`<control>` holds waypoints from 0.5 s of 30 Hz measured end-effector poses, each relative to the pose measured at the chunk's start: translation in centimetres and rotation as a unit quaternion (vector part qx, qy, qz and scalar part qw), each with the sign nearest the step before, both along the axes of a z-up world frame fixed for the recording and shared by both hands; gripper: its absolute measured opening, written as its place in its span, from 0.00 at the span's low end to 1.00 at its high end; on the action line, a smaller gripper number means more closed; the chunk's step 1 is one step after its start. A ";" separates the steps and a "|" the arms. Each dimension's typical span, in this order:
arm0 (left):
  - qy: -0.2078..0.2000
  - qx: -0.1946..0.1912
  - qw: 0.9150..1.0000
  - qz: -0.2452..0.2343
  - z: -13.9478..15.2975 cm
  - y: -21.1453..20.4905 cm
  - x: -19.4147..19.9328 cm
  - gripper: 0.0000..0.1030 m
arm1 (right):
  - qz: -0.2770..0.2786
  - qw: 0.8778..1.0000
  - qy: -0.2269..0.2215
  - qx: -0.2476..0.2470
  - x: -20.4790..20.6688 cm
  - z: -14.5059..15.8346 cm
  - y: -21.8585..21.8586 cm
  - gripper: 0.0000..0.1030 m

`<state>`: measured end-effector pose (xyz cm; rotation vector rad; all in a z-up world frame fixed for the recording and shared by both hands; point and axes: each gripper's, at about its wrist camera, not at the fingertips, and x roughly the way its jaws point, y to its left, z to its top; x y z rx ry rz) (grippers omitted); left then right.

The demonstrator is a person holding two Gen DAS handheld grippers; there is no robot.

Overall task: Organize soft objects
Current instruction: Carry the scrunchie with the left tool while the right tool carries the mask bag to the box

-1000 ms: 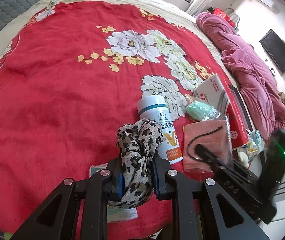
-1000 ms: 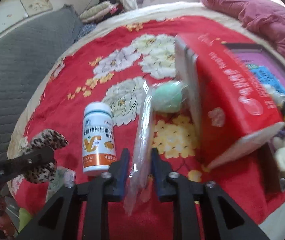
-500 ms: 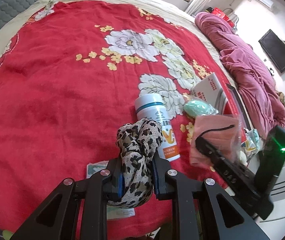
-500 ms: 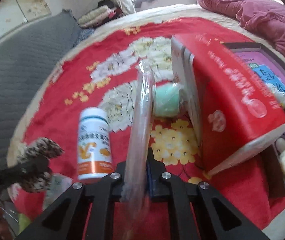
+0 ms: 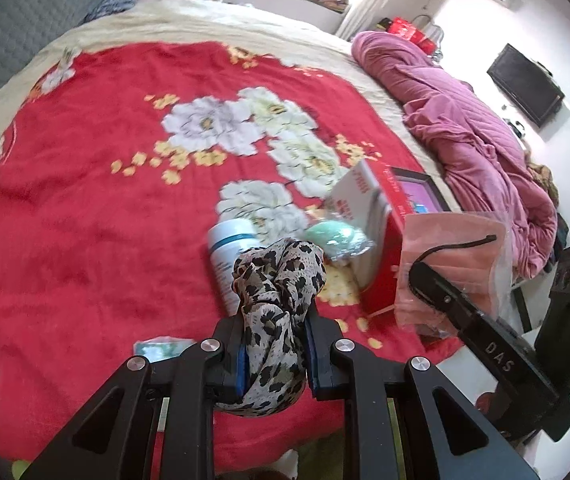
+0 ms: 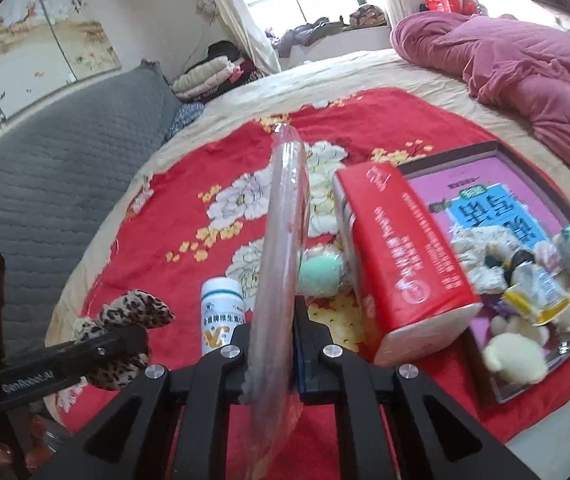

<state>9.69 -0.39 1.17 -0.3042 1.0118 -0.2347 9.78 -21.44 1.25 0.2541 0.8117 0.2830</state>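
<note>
the left tool (image 5: 273, 344) was clamped on a limp leopard scrunchie (image 5: 277, 280), and the right tool (image 6: 273, 344) was pinched tight on a slippery, floppy plastic pouch (image 6: 281, 232); both hung above the bed (image 5: 85, 220), best gripped mid-body.

red blanket (image 5: 85, 220) open — red box (image 6: 401, 256) blocking

A plush, fuzzy red blanket (image 5: 85, 220) with printed flowers covers the bed. Thin leopard-print cloth of a scarf (image 5: 277, 304) sits beside a smooth white plastic bottle (image 6: 221, 316), a glossy red cardboard box (image 6: 401, 256) and a clear, shiny plastic bag (image 5: 453, 256) of pink fabric. The tools are matt black plastic with bright metal screws.
</note>
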 end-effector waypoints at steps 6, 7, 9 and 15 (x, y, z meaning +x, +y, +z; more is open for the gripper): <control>-0.018 0.010 0.999 -0.027 1.9 -2.8 -0.2 0.21 | -0.022 0.999 -0.023 0.004 -1.0 2.5 -2.7 0.10; -0.021 0.012 0.999 -0.031 2.2 -3.3 -0.2 0.21 | -0.027 0.999 -0.027 0.004 -1.1 2.9 -3.4 0.10; -0.026 0.013 0.999 -0.039 2.6 -4.3 -0.1 0.21 | -0.035 0.999 -0.033 0.005 -1.4 3.4 -4.2 0.10; -0.036 0.018 0.997 -0.064 3.8 -7.3 0.0 0.21 | -0.070 0.996 -0.056 0.002 -1.9 5.4 -8.2 0.10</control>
